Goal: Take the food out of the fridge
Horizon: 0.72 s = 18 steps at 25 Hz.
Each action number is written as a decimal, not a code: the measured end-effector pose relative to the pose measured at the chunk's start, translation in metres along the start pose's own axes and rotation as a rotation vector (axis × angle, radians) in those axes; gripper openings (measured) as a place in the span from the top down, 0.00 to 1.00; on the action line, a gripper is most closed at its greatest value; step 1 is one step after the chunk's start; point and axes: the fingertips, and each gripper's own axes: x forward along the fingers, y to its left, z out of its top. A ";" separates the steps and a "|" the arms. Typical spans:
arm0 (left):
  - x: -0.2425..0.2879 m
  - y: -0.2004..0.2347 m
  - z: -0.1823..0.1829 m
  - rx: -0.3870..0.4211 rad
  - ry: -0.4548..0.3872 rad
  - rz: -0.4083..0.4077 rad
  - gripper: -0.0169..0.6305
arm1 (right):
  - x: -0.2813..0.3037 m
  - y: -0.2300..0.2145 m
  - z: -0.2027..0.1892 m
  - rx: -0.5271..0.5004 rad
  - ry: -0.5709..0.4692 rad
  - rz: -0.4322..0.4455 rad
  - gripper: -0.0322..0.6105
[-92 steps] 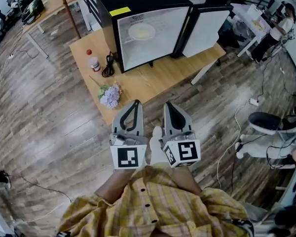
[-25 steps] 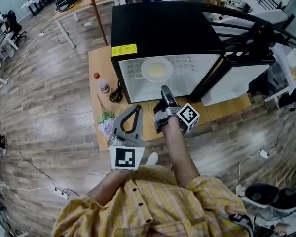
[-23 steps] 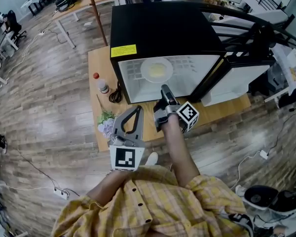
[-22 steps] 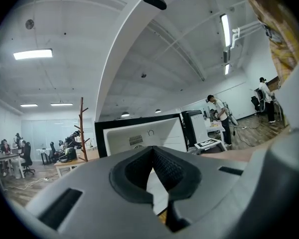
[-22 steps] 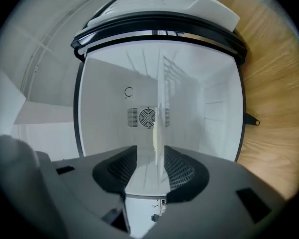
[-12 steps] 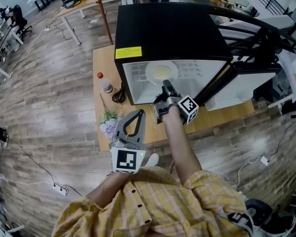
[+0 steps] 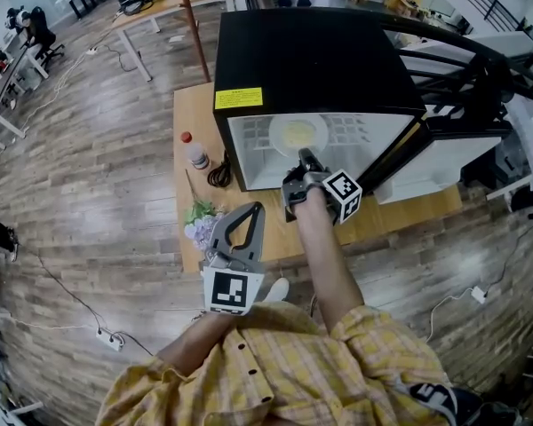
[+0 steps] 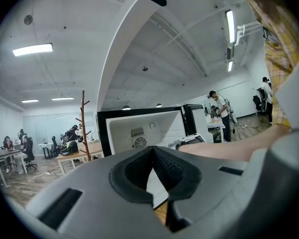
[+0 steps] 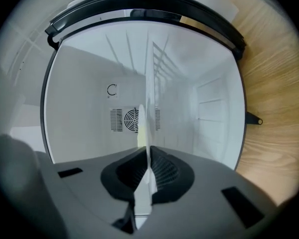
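Note:
A black mini fridge (image 7: 311, 51) stands open on a wooden table (image 7: 194, 105). On its shelf lies a white plate (image 7: 280, 133) with pale yellow food (image 7: 298, 135). My right gripper (image 7: 304, 156) reaches into the fridge at the plate's near rim. In the right gripper view the plate (image 9: 144, 126) shows edge-on between the closing jaws of the right gripper (image 9: 147, 159), and the pads pinch it. My left gripper (image 7: 254, 209) hangs back over the table's front edge, shut and holding nothing. In the left gripper view, the left gripper (image 8: 153, 156) faces the fridge (image 8: 139, 131).
The fridge door (image 7: 444, 162) swings open to the right. A small bottle with a red cap (image 7: 194, 152), a black cable (image 7: 219, 172) and a bunch of purple flowers (image 7: 200, 224) lie on the table left of the fridge. Desks and people stand farther off.
My right gripper has pushed forward from the fridge's front edge to the plate's near rim. The left gripper has stayed over the table's front edge.

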 end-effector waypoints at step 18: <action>-0.014 -0.008 0.008 -0.003 -0.041 -0.041 0.96 | -0.056 0.018 -0.001 0.009 -0.042 0.028 0.93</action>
